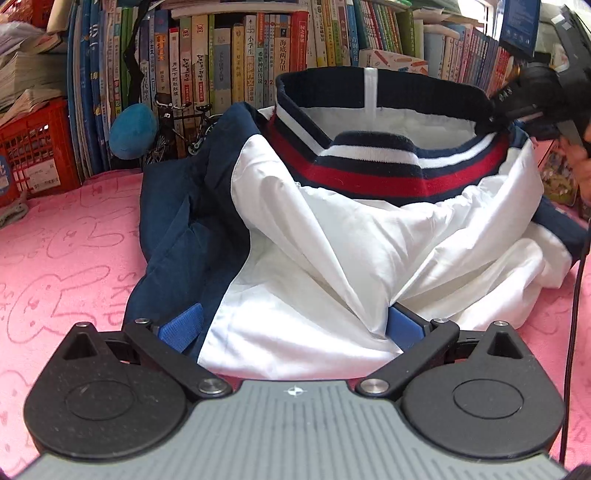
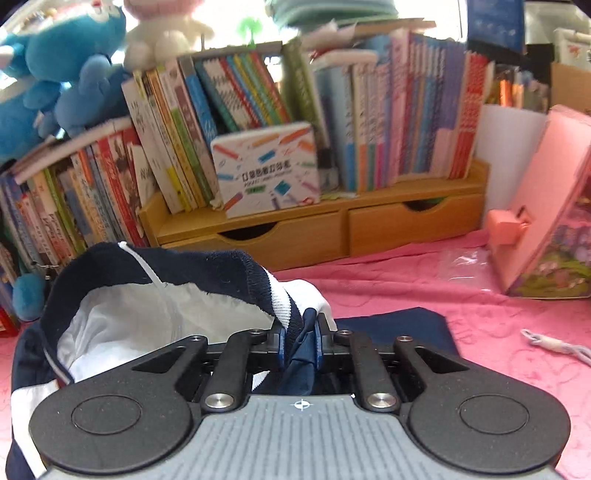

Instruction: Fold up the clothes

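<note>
Pink bench cover lying under jacket. You are pinching its collar edge in right gripper, jaws closed. Left gripper jaws gaping, straddling white panel directly ahead.

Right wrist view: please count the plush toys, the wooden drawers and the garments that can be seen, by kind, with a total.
Plush toys: 3, two blue ones and a white one
Wooden drawers: 2
Garments: 1, the jacket, clamped in the right gripper
Total: 6
</note>
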A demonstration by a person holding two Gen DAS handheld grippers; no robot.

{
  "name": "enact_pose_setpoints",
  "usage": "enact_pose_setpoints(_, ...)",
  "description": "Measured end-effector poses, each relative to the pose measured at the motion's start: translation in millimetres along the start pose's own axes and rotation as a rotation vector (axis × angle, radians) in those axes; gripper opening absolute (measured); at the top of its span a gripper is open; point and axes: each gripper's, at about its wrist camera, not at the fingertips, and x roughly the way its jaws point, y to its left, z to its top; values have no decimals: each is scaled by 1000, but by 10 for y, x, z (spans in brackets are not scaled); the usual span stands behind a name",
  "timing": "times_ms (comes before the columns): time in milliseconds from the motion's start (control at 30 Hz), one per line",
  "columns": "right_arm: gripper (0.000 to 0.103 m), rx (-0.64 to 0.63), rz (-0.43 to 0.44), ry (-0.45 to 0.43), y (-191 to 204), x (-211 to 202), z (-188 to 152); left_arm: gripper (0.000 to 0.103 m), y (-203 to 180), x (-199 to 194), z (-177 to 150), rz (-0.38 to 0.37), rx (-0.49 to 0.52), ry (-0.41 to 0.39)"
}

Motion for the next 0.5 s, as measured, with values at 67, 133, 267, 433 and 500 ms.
enact_pose_setpoints(67,15,-16,16,-40,-104,-280,-114,103,89,-216,-2,-61,-75,-38)
enact_pose_setpoints(133,15,-38,26,-79,-205,-546,-246,103,170,-443,24,-125,-149,-86)
enact_pose_setpoints(267,15,-75,49,-144,-363,-1043,-502,103,255,-723,236,-166,-211,-188)
enact_pose_setpoints(433,15,-124,103,-195,-458,-1591,-767,103,5,-560,280,-104,-83,-176)
enact_pose_setpoints(500,15,-155,113,-214,-461,-1766,-863,103,-157,-418,248,-85,-19,-150)
